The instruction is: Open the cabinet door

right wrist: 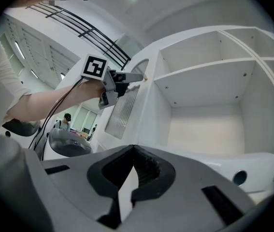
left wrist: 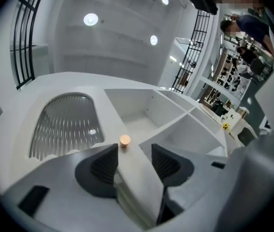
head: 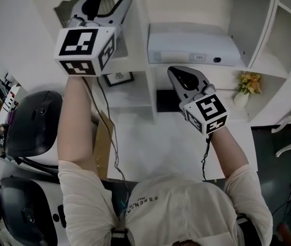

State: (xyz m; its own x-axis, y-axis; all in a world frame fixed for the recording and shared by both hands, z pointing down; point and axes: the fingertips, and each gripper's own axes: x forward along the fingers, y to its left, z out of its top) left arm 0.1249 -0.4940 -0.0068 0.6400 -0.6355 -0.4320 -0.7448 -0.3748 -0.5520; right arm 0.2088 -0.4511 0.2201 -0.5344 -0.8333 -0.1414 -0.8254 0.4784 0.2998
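One white cabinet (head: 268,29) with open shelves. Its door (left wrist: 64,124), with an arched ribbed-glass panel, stands swung out at the cabinet's left side. Left gripper (left wrist: 134,150) is raised at the door's free edge, jaws spread and straddling that edge. Right gripper (right wrist: 133,149) sits lower, in front of the shelves, jaws pressed together on nothing. Small tan knob (left wrist: 124,140) sits on the door just past the left jaws.

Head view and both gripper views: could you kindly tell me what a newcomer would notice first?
The left tongs stand open, raised to the cabinet door, with its small round knob at their tips. The right tongs hang shut and empty before the white shelves.
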